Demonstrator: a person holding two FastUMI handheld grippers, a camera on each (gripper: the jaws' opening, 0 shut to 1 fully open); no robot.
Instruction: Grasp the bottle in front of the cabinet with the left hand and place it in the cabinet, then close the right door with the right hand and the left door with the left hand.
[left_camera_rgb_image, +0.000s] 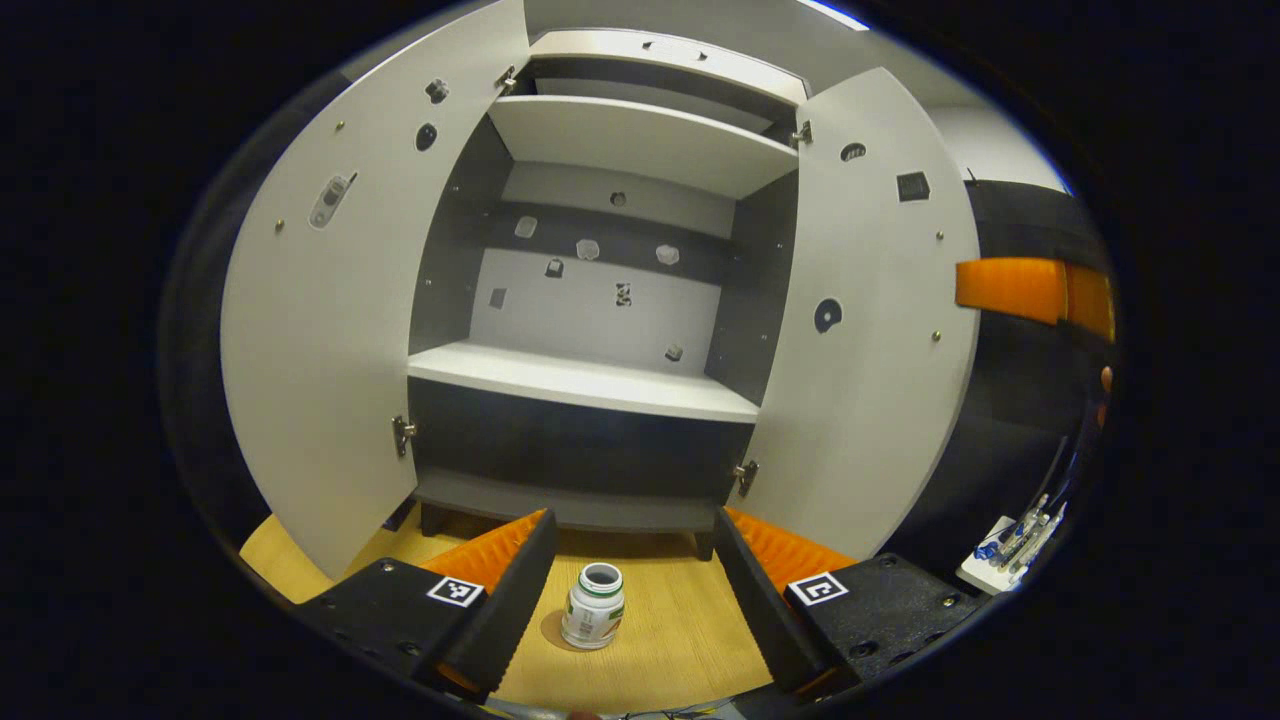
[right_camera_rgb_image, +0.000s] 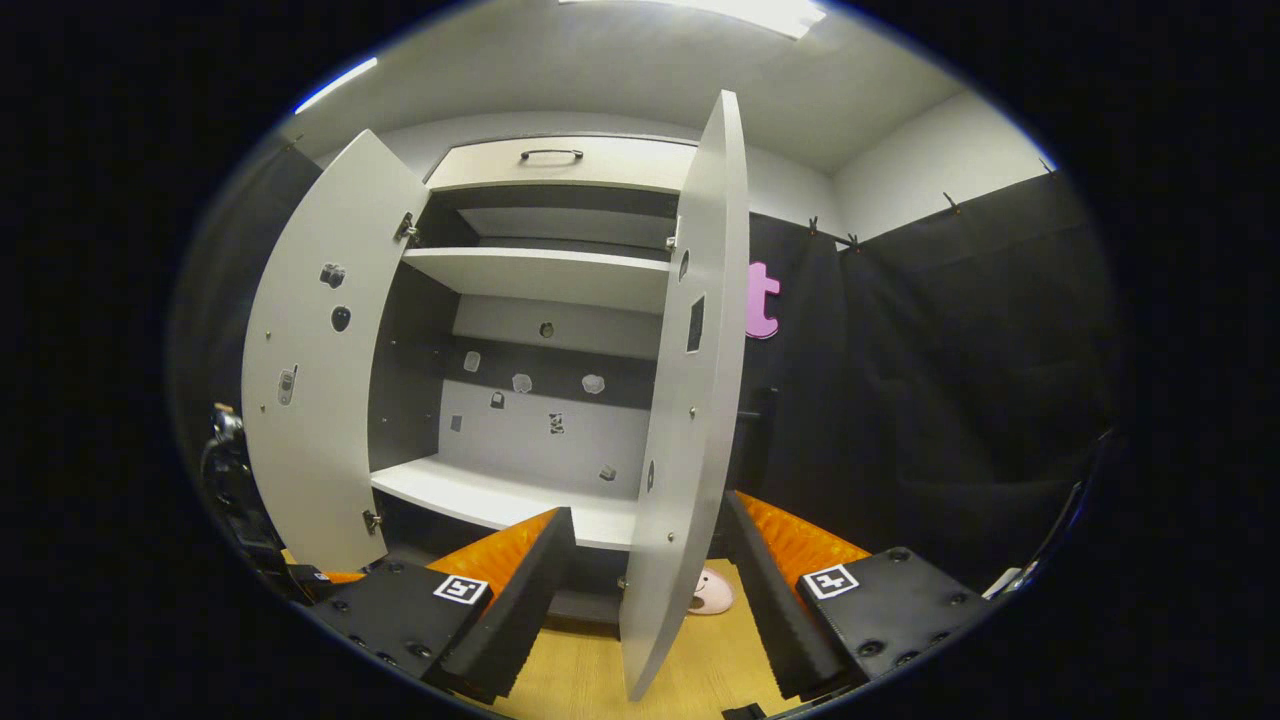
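On the wooden table before the open cabinet, the bottle stands upright, uncapped, between the spread fingers of the left gripper, nearer its left finger and touching neither. The left door and right door both stand wide. In the right gripper view, the right gripper is open and empty, the right door's edge between its fingers.
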